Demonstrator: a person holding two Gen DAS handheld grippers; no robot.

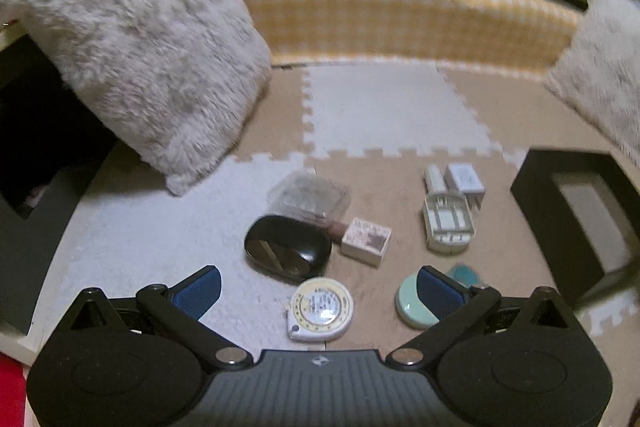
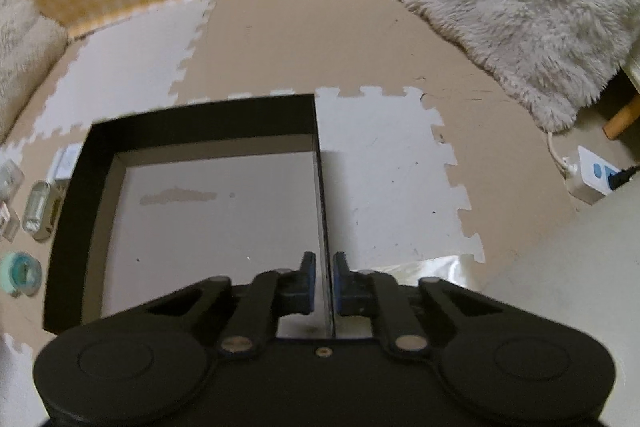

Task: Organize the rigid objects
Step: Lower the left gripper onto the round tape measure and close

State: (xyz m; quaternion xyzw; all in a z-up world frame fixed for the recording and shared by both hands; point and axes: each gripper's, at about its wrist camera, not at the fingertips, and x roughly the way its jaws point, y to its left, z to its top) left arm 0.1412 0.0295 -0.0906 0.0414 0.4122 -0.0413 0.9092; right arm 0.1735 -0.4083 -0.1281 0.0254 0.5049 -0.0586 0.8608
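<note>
The right gripper [image 2: 324, 269] has its blue-padded jaws pinched on the thin right-hand wall of the open black cardboard box with a pale floor [image 2: 192, 125]; that wall runs straight away from the gripper between the fingers. The box is empty, so nothing is sorted yet.

The left gripper [image 1: 318, 291] hovers with its jaws spread wide and nothing between them, pointing down at the small things on the beige and white foam puzzle mat [image 1: 392, 107]. Just ahead of it, almost centred between the fingers, lies the round cream tape measure with a printed dial [image 1: 321, 309]; its lettering is too blurred to read. Taking the box [image 1: 576, 219] as landmark, the tape measure lies to its left. Nearer the box is the mint-green round case [image 1: 408, 301], partly behind the right-side finger. Farther out sit the glossy black oval case [image 1: 286, 249], the small printed cardboard box [image 1: 366, 241] with illegible writing, the clear plastic case [image 1: 308, 197] and the white plug adapters [image 1: 450, 211].

The left gripper is plainly the nearer one, so I judge the tape measure its likely next pick, straight ahead and down.
</note>
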